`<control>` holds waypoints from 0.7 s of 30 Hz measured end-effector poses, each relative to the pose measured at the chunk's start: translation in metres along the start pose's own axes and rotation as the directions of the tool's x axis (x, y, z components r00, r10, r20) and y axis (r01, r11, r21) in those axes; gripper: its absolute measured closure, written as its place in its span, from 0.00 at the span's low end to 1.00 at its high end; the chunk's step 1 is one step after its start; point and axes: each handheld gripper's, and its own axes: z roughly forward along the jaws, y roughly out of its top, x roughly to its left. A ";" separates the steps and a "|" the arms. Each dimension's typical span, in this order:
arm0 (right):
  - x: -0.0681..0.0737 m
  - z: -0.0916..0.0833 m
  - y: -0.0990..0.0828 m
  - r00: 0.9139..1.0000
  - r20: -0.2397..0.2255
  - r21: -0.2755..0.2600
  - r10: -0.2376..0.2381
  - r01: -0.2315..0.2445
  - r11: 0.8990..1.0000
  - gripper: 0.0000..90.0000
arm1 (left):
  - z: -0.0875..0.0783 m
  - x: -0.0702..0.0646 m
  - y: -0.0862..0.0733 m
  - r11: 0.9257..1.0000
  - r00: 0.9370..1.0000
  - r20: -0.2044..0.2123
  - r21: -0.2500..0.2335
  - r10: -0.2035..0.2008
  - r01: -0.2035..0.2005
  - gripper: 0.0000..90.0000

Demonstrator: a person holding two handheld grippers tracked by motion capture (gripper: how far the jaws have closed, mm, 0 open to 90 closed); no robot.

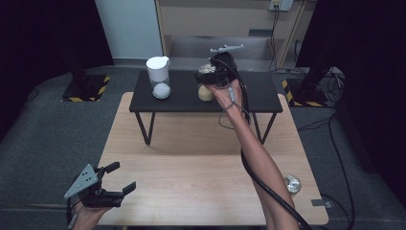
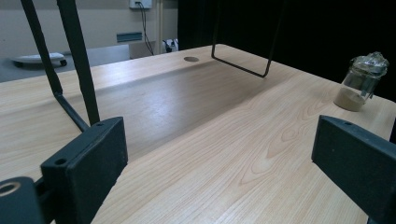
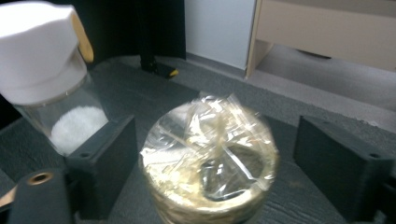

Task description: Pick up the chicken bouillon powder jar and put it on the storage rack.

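Right gripper jaws apart, straddling wrapped jar on far black shelf, no contact yet. Best: centre jar, close gently below crinkled wrap. Left gripper open, idle near-left.

A film-covered jar of pale yellow stuff stands on the black stand, between the spread jaws of the right gripper. Just left of that gripper stands a white-capped container holding white powder. A smaller film-topped jar sits on the wooden table, well to the right of the left gripper, near the table's edge
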 end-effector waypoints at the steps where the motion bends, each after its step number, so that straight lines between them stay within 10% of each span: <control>1: -0.001 -0.001 0.000 1.000 -0.003 -0.003 0.004 -0.004 1.000 0.13 | 0.000 0.000 0.000 1.000 1.000 -0.001 0.001 0.000 0.000 0.03; 21: 0.002 -0.050 0.012 0.998 -0.007 -0.092 -0.067 0.066 0.994 0.08 | 0.001 0.000 0.000 1.000 1.000 -0.001 0.003 0.004 -0.004 0.03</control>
